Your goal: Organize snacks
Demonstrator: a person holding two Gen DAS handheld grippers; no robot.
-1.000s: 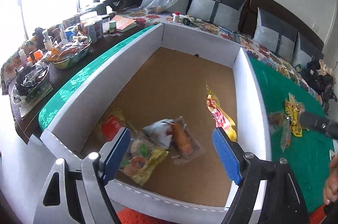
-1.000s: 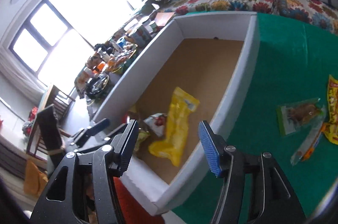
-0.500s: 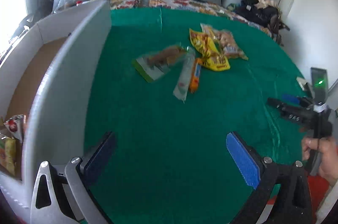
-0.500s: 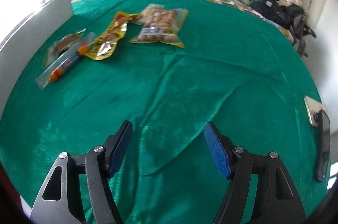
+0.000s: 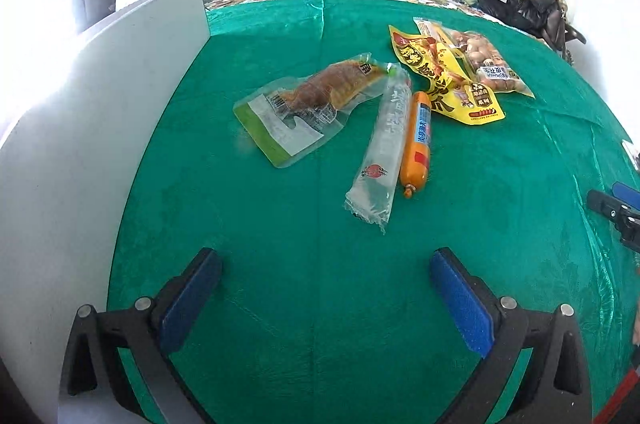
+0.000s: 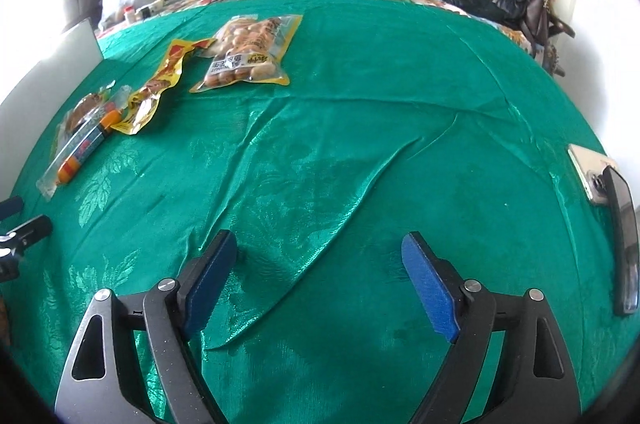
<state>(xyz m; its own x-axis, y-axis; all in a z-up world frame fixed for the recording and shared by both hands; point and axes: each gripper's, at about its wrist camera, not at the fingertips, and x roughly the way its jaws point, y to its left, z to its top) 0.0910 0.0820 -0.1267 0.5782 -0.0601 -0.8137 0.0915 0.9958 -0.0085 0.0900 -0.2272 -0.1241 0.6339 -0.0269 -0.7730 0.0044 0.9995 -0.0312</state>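
Snack packets lie on the green satin cloth (image 5: 320, 304) beside the white box wall (image 5: 100, 143): clear-wrapped brown snack (image 5: 316, 95), orange sausage stick (image 5: 418, 139), yellow pouch (image 5: 448, 79). We hold our left gripper (image 5: 324, 264) and right gripper (image 6: 318, 248) spread wide, empty.

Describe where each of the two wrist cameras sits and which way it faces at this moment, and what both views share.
Left wrist: on the left gripper, open and empty, low over the green cloth, facing the headboard; white box wall at left, right gripper's tip at the right edge.
Right wrist: on the right gripper, open and empty, facing the same way, further right; phone at right, left gripper's tip at the left edge.
Shared: orange sausage, yellow packet, egg bag, pillows.
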